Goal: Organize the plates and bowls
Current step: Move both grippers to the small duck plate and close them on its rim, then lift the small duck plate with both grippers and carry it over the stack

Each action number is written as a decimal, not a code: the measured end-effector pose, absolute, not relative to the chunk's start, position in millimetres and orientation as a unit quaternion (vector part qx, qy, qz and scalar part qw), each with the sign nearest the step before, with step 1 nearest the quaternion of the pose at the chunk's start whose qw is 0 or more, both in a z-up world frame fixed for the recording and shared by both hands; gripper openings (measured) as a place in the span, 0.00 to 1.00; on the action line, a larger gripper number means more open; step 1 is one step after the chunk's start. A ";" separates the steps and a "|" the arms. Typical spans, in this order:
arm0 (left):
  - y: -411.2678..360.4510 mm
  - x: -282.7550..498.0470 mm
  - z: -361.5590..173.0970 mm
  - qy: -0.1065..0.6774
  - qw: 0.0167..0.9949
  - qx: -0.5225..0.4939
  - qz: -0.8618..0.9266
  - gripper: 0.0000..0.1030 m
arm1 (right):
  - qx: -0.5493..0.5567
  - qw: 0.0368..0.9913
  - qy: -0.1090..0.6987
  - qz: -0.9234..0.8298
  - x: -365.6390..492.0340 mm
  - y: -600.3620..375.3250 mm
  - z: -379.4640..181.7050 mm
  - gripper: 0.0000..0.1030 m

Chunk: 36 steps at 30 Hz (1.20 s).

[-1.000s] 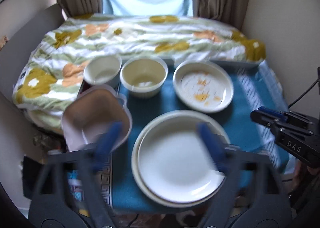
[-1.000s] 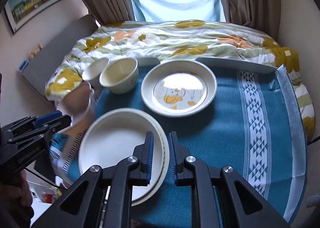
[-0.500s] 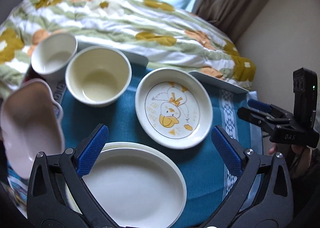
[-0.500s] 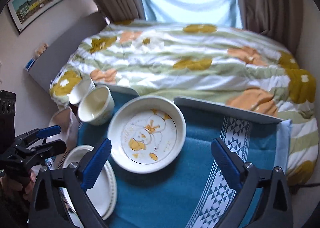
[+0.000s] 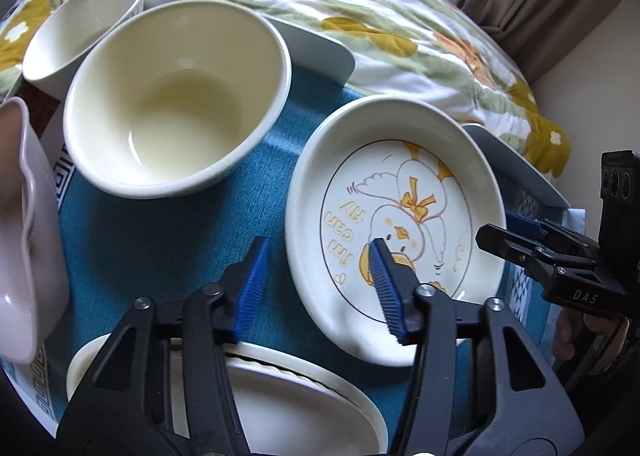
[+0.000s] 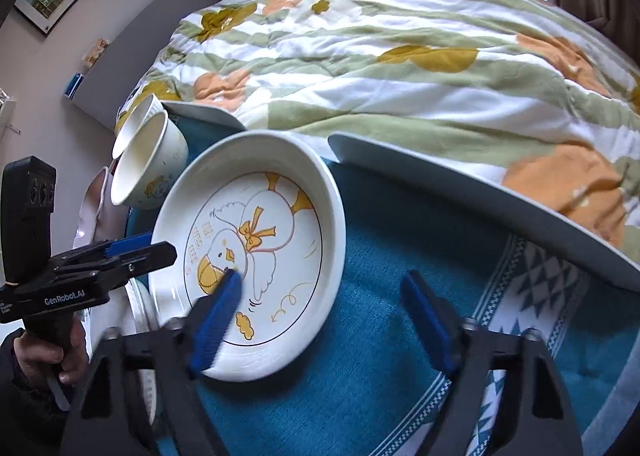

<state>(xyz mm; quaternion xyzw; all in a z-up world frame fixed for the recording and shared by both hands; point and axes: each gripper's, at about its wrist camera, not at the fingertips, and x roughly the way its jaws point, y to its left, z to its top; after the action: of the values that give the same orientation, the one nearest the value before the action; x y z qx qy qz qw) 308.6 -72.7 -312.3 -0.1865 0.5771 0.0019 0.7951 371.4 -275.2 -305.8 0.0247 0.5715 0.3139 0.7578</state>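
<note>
A white duck-print plate (image 5: pixel 400 216) (image 6: pixel 256 244) lies on the teal cloth. My left gripper (image 5: pixel 320 288) is open and straddles its near-left rim, one finger over the plate, one over the cloth. My right gripper (image 6: pixel 324 320) is open and straddles its near-right rim. A cream bowl (image 5: pixel 176 96) (image 6: pixel 148 172) and a white ribbed bowl (image 5: pixel 80 32) stand to the left. A pink bowl (image 5: pixel 24 232) sits at the far left. Stacked white plates (image 5: pixel 280 396) lie at the near edge.
A flowered quilt (image 6: pixel 400 56) on a bed lies just behind the table. The teal cloth (image 6: pixel 400 336) extends to the right of the duck plate. The table edge (image 6: pixel 480 200) curves along the back.
Both grippers have moved forward and down to the duck plate. Both jaws have narrowed from wide open and now straddle opposite sides of its rim.
</note>
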 end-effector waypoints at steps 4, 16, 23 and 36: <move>-70.4 308.9 -317.8 0.581 0.792 -0.186 0.010 0.27 | 0.023 0.754 0.571 0.324 370.6 -271.2 -311.3 0.30; -76.2 309.2 -313.7 0.582 0.796 -0.165 0.016 0.14 | 0.025 0.768 0.562 0.308 371.0 -272.4 -310.1 0.12; -79.4 302.4 -277.0 0.557 0.817 -0.151 -0.002 0.14 | 0.035 0.786 0.542 0.295 359.8 -278.8 -282.3 0.12; -36.4 222.6 -187.6 0.516 0.847 -0.105 -0.065 0.14 | 0.072 0.836 0.486 0.243 255.6 -247.0 -193.4 0.12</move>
<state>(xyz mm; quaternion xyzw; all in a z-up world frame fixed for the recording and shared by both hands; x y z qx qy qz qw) 222.6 -36.4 -187.6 -0.1053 0.5164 -0.0648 0.8474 255.6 -247.0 -193.4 0.0724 0.4862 0.2429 0.8363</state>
